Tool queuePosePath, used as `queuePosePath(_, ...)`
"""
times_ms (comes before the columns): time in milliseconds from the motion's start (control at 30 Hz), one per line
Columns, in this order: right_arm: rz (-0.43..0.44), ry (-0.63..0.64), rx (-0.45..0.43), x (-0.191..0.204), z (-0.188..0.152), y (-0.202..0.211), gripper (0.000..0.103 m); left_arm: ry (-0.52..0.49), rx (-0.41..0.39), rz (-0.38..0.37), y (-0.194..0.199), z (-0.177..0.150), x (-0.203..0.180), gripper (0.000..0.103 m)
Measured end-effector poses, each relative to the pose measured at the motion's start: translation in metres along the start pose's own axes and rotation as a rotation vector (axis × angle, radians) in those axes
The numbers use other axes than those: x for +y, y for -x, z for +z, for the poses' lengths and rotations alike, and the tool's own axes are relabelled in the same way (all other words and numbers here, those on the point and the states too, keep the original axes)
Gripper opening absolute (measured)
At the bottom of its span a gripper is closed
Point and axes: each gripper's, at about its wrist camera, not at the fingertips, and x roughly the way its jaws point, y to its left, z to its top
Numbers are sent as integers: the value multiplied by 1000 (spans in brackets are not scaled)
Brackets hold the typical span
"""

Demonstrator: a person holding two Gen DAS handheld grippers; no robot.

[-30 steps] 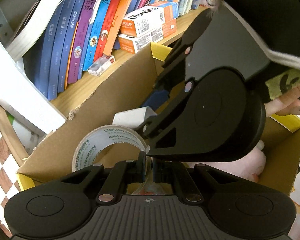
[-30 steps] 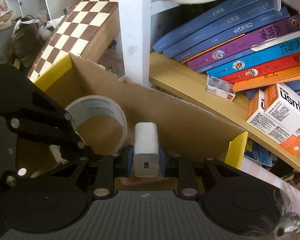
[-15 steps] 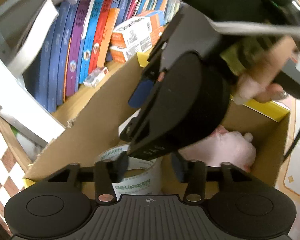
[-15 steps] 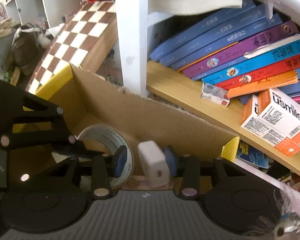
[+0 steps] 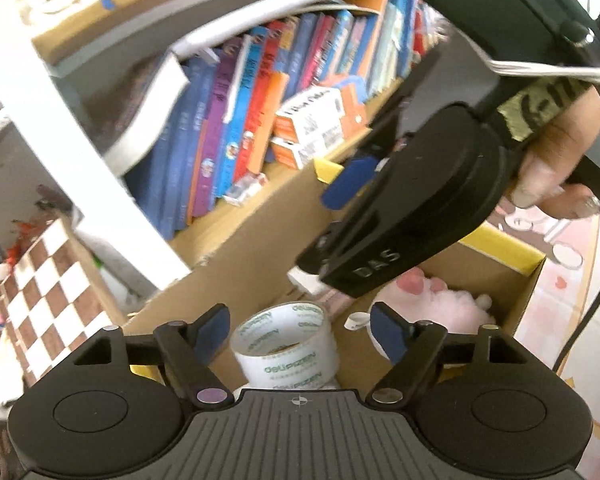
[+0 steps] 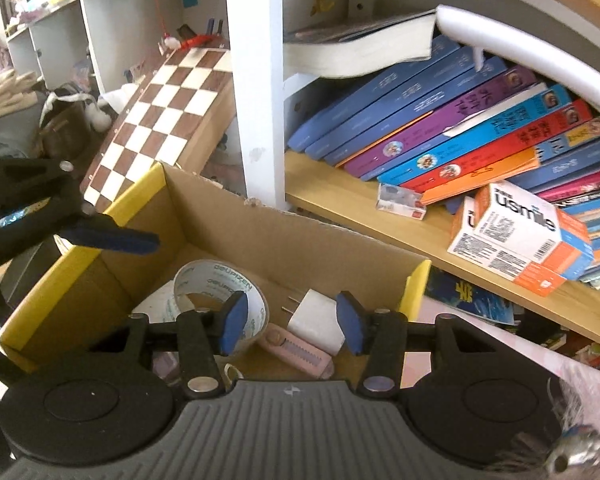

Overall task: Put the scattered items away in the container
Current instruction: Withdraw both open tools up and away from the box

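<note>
The cardboard box (image 6: pixel 280 236) with yellow-taped corners stands in front of the bookshelf. A white tape roll (image 6: pixel 216 284) lies inside it, and beside that a white charger plug (image 6: pixel 316 318) and a pink utility knife (image 6: pixel 296 350). My right gripper (image 6: pixel 292 320) hovers above the charger, jaws opening, pads clear of it. My left gripper (image 5: pixel 300 334) hangs over the tape roll (image 5: pixel 288 344), jaws opening wide with nothing pressed between them. A pink plush toy (image 5: pixel 448 304) fills the box's right end. The right gripper's body (image 5: pixel 400 208) crosses the left wrist view and hides part of the charger (image 5: pixel 306 280).
Behind the box a wooden shelf (image 6: pixel 380 216) carries leaning books (image 6: pixel 460 132) and orange-and-white usmile cartons (image 6: pixel 520 236). A white shelf post (image 6: pixel 256 80) rises at the box's back edge. A chessboard (image 6: pixel 160 120) leans at the left. A pink patterned mat (image 5: pixel 560 280) lies to the right.
Both grippers have let go: the tape roll and the charger dropped into the box. Both jaws have spread and both hands have lifted away from the box.
</note>
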Motion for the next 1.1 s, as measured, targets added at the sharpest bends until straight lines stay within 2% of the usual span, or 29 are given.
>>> queuePosePath(167, -16, -24, -37, 1, -7, 24, 49, 71, -38, 62, 23, -10, -6, 87)
queuePosePath(467, -20, -75, -79, 8, -31, 67, 50, 109, -77, 132, 69, -19, -23, 88)
queuePosePath(600, -17, -101, -97, 11, -45, 86, 53, 173, -114, 167, 85, -20, -33, 96)
queuePosePath(733, -18, -130, -104, 12, -61, 102, 54, 228, -123, 189, 91, -27, -47, 96)
queuePosePath(1100, -45, -220, -99, 4, -110, 132, 55, 305, -142, 235, 107, -37, -83, 97)
